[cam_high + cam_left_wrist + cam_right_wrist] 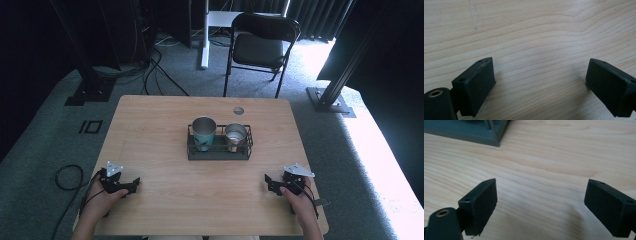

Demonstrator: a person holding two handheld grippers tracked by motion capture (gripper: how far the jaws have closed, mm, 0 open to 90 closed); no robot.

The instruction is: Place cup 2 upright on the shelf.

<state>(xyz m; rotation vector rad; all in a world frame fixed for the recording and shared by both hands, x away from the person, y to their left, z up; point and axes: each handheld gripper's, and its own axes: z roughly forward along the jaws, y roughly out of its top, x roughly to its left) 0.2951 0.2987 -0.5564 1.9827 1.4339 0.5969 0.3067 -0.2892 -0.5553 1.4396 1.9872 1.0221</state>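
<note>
The wooden table (165, 200) is the biggest thing here, and behind its far edge stands 1 black folding chair (262, 47) on the grey carpet. In the middle of the table sits 1 dark wire rack (219, 148), with its long axis running left to right. Inside it stand 2 cups, both upright: a teal cup (203, 133) in the left part and a plain metal cup (235, 136) in the right part, just beside each other.

The 2 grippers rest low at the near side of the table, well apart from each other. The left gripper (125, 187) is near the left corner and the right gripper (271, 184) is near the right corner. The rack lies farther away and toward the middle from both of them, so each hand would need to go forward and inward. In my judgement the right gripper is a little nearer to the rack and to the metal cup. In the right gripper view, a corner of the rack (486, 135) appears at the top left, ahead of the jaws.

In both gripper views the jaws stand apart with only bare wood between them, so both grippers (540, 85) (540, 205) are open and hold nothing.
</note>
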